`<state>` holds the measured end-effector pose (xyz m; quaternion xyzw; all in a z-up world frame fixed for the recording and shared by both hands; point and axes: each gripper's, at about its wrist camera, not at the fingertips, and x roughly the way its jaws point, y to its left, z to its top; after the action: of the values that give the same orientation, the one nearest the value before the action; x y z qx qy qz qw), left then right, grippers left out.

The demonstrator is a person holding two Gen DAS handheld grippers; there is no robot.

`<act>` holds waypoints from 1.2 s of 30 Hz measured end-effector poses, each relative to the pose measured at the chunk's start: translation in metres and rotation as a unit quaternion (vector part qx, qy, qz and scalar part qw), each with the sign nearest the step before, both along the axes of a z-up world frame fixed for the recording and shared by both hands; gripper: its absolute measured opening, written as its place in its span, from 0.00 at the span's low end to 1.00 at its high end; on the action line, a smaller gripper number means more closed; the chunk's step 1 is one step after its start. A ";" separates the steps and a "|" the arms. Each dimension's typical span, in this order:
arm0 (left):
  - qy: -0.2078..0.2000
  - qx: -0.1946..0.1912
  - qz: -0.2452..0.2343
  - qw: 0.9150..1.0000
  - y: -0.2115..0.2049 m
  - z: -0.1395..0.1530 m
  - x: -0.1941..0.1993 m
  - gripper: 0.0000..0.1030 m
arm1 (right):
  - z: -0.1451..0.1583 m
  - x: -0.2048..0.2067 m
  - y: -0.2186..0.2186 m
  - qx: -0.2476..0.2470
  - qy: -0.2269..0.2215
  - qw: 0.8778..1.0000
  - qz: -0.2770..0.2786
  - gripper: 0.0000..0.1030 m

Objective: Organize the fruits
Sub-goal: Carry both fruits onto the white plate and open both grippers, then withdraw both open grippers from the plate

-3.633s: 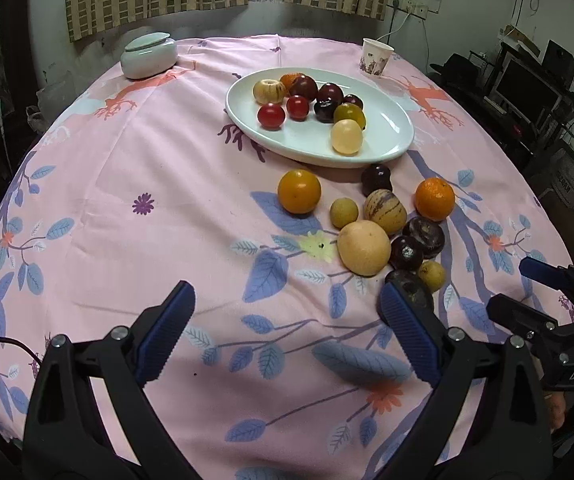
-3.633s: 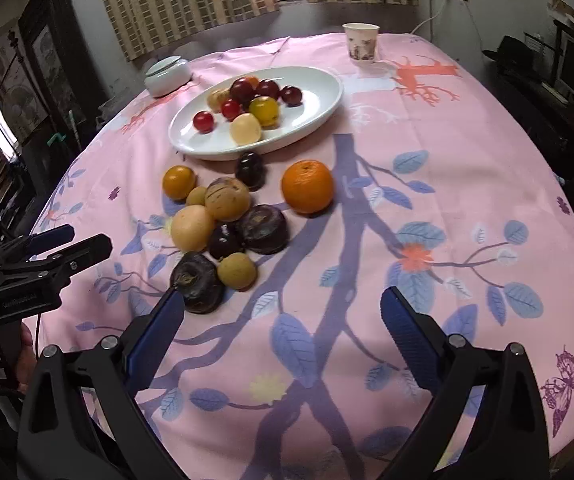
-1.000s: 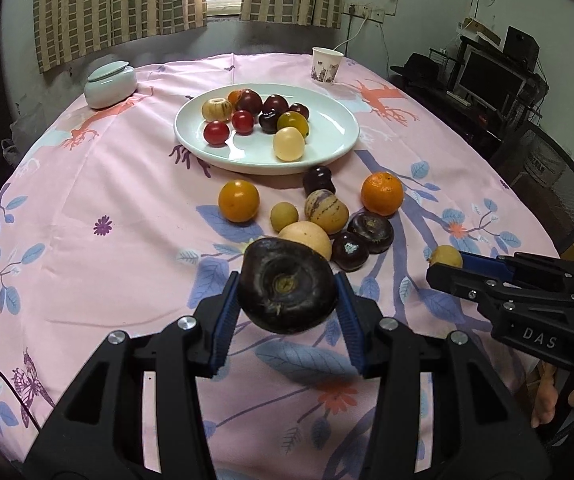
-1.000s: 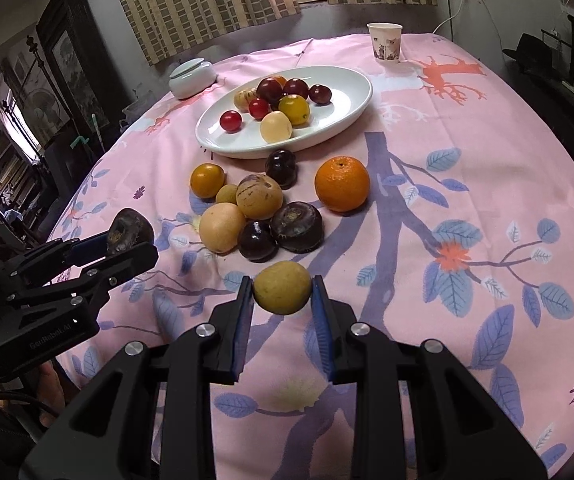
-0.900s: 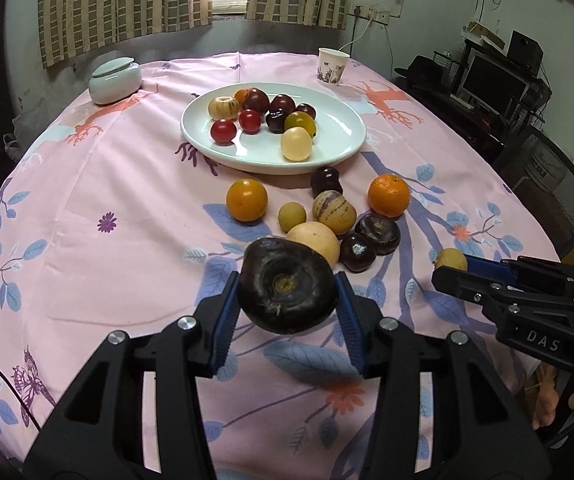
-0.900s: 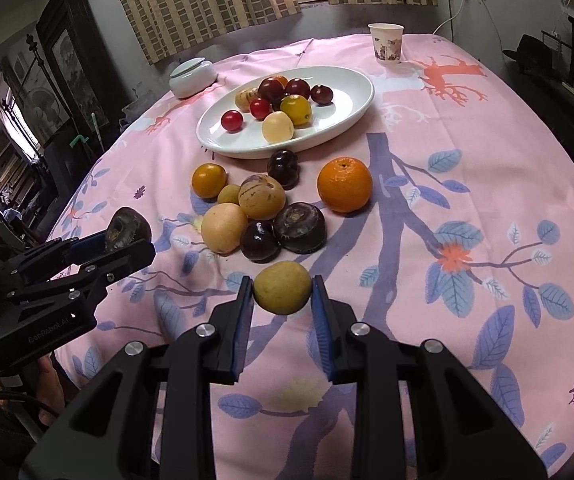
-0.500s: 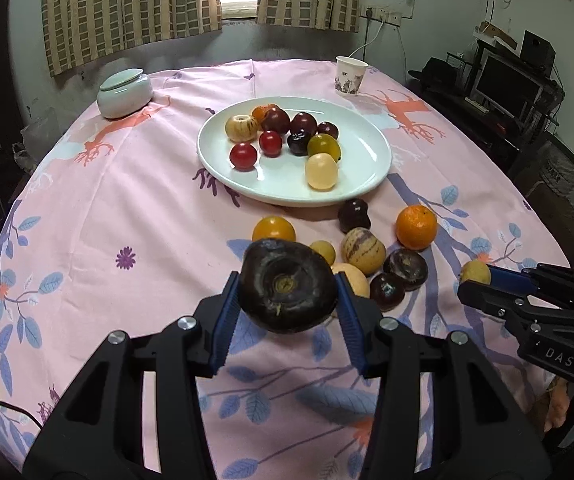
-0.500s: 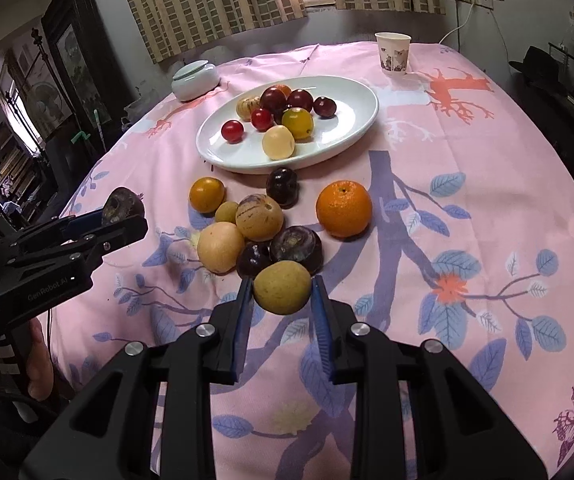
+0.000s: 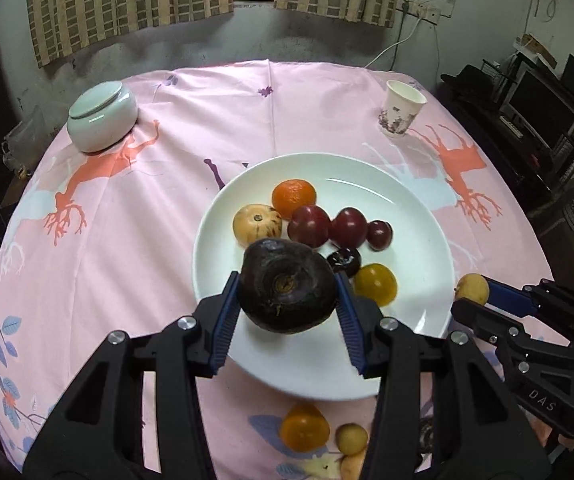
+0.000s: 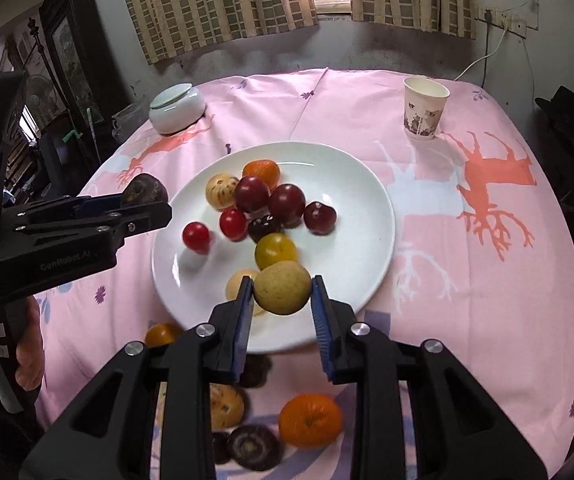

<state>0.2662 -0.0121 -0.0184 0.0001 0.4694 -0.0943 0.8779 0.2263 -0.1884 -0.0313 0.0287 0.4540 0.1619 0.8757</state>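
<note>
My left gripper [image 9: 287, 300] is shut on a large dark purple fruit [image 9: 287, 290] and holds it above the near left part of the white oval plate [image 9: 415, 216]. My right gripper [image 10: 281, 300] is shut on a small yellow-green fruit [image 10: 282, 287] above the plate's near rim [image 10: 371, 184]. The plate holds several fruits: an orange one [image 9: 293, 197], a striped pale one [image 9: 256, 226], dark red plums [image 9: 309, 226] and a yellow one [image 9: 375, 283]. Several loose fruits lie on the pink cloth in front of the plate, among them an orange [image 10: 310, 420].
A pale lidded ceramic jar [image 9: 101, 116] stands at the back left and a paper cup [image 9: 401, 108] at the back right. The round table's pink patterned cloth [image 9: 127, 240] falls away at the edges. Dark furniture and screens [image 9: 543, 96] stand to the right.
Both grippers have moved forward and up over the plate with their fruits held. The loose fruits now lie behind and below the fingers.
</note>
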 end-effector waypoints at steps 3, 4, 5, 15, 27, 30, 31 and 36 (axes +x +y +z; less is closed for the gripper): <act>0.024 0.001 0.012 1.000 0.008 -0.016 0.021 0.46 | -0.014 0.029 -0.002 -0.001 0.020 1.000 -0.011 0.28; 0.030 0.002 0.015 0.999 0.010 -0.021 0.026 0.46 | -0.019 0.038 -0.004 0.001 0.027 0.999 -0.018 0.28; 0.036 0.002 0.016 0.999 0.012 -0.026 0.029 0.46 | -0.024 0.046 -0.005 0.001 0.033 0.999 -0.022 0.28; 0.061 0.003 0.025 0.998 0.021 -0.050 0.050 0.46 | -0.046 0.071 0.006 -0.010 0.056 0.998 -0.026 0.28; 0.000 -0.031 0.018 0.999 0.035 0.011 -0.012 0.92 | 0.002 0.015 -0.004 -0.052 -0.020 0.998 -0.024 0.91; -0.041 -0.026 0.009 0.999 0.038 0.025 -0.070 0.98 | 0.014 -0.035 -0.012 -0.040 -0.030 0.999 -0.012 0.95; -0.051 -0.025 0.011 0.998 0.040 0.025 -0.091 0.98 | 0.016 -0.054 -0.015 -0.034 -0.033 0.999 -0.010 0.96; -0.070 -0.037 0.026 0.997 0.043 0.002 -0.168 0.98 | 0.006 -0.133 -0.020 -0.028 -0.046 0.998 -0.020 0.97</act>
<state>0.0978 0.0306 -0.0163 -0.0377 0.4026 -0.0887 0.9103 0.0931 -0.2083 -0.0258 0.0053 0.4173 0.1329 0.8990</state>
